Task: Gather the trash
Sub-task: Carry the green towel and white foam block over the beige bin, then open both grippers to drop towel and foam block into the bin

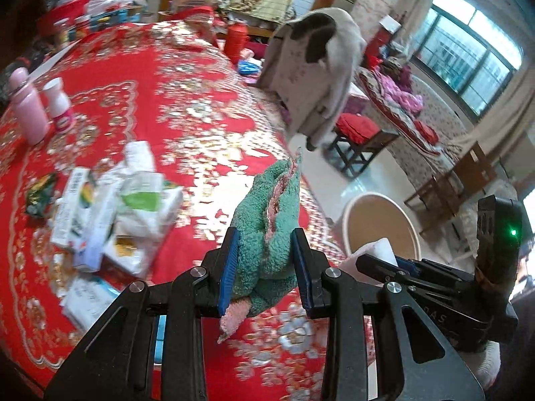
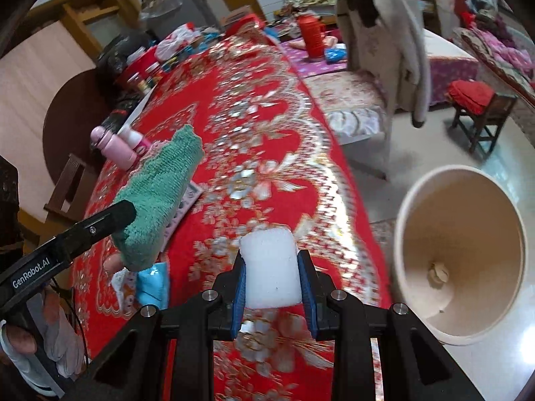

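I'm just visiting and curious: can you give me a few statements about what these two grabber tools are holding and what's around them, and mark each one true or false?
1. The left gripper is clamped on a green cloth. True.
2. The right gripper is empty. False: its jaws are shut on a white foam block.
3. The beige bin stands on the floor beside the table. True.
4. The bin is full to the brim. False: it is nearly empty, with only a small pale scrap at the bottom.
5. A pink bottle stands upright on the red tablecloth. True.
6. The tablecloth is plain blue. False: it is red with a gold and silver floral pattern.
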Demonstrator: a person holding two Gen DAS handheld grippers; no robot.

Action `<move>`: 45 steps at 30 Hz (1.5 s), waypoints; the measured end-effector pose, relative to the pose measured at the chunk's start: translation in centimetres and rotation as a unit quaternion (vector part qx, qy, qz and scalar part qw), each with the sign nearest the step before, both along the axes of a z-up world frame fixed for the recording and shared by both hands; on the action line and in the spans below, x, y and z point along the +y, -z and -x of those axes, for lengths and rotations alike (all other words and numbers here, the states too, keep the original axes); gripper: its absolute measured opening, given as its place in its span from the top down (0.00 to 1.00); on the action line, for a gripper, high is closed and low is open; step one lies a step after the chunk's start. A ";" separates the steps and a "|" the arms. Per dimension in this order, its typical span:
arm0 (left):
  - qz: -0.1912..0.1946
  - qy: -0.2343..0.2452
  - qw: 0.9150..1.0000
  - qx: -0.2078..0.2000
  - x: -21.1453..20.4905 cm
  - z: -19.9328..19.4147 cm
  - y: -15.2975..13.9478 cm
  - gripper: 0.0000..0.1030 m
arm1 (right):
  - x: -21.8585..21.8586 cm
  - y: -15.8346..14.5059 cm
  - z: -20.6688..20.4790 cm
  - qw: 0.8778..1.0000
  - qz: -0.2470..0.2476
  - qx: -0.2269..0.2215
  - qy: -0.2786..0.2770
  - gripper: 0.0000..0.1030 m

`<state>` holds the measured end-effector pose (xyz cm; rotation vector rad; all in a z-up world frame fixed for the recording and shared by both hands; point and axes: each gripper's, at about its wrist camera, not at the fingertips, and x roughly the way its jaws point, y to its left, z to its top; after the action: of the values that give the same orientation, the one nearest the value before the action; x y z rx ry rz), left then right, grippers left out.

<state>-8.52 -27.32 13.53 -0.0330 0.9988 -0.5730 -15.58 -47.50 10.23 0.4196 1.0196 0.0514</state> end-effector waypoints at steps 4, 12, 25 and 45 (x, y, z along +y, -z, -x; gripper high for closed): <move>0.000 0.022 1.000 0.005 -2.6 0.6 0.3 0.71 | -2.2 0.4 1.2 1.000 0.000 0.007 0.023 0.73; -0.006 0.060 0.998 0.012 -7.4 1.8 1.2 0.71 | -6.3 0.9 3.5 0.998 0.000 0.017 0.063 0.73; -0.009 0.099 0.995 0.028 -12.9 2.5 2.8 0.71 | -11.1 2.0 5.7 0.994 0.001 0.034 0.105 0.73; -0.014 0.139 0.987 0.075 -21.1 2.3 6.8 0.72 | -17.8 5.2 6.9 0.985 -0.010 0.071 0.155 0.73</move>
<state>-10.86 -48.40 6.72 0.0908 1.1670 -0.8209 -22.45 -65.26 4.98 0.6024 1.0834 -0.2513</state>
